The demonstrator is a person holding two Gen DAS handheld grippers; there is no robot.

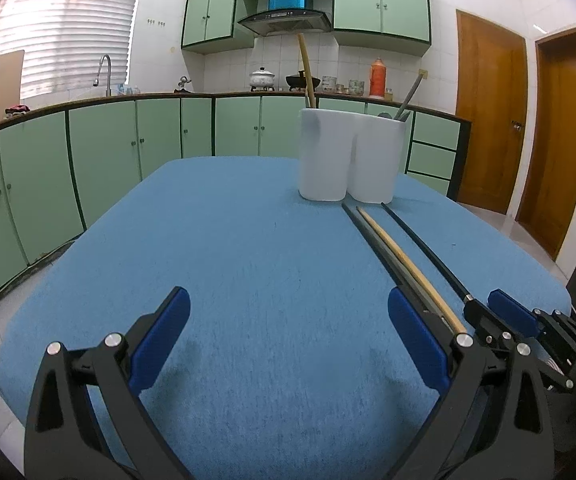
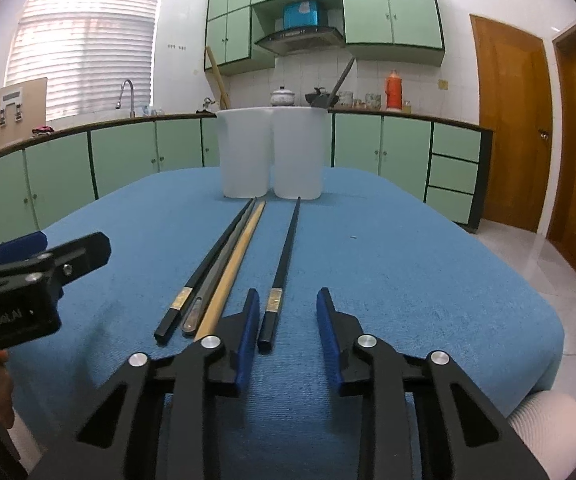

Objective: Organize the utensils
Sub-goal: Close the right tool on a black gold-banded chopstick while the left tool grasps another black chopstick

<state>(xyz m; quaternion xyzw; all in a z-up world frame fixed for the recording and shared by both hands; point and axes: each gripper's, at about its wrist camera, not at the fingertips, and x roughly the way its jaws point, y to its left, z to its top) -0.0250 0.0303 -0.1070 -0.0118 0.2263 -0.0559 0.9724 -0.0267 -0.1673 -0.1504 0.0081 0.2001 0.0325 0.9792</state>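
Observation:
Several chopsticks lie lengthwise on the blue cloth: a black one (image 2: 212, 264), a grey one (image 2: 224, 264) and a wooden one (image 2: 234, 268) side by side, and a separate black one (image 2: 286, 256) to their right. Two white cups (image 2: 244, 152) (image 2: 297, 152) stand at the far end; the left cup holds a wooden stick, the right holds grey utensils. My right gripper (image 2: 286, 320) is open, its fingers either side of the separate black chopstick's near end. My left gripper (image 1: 288, 320) is open and empty, left of the chopsticks (image 1: 399, 260). The cups (image 1: 323, 156) stand ahead of it.
The blue-covered table (image 1: 228, 240) drops off at its edges on all sides. Green kitchen cabinets and a counter with a sink, pots and an orange flask (image 2: 392, 90) stand behind. Wooden doors (image 2: 507, 128) are at the right.

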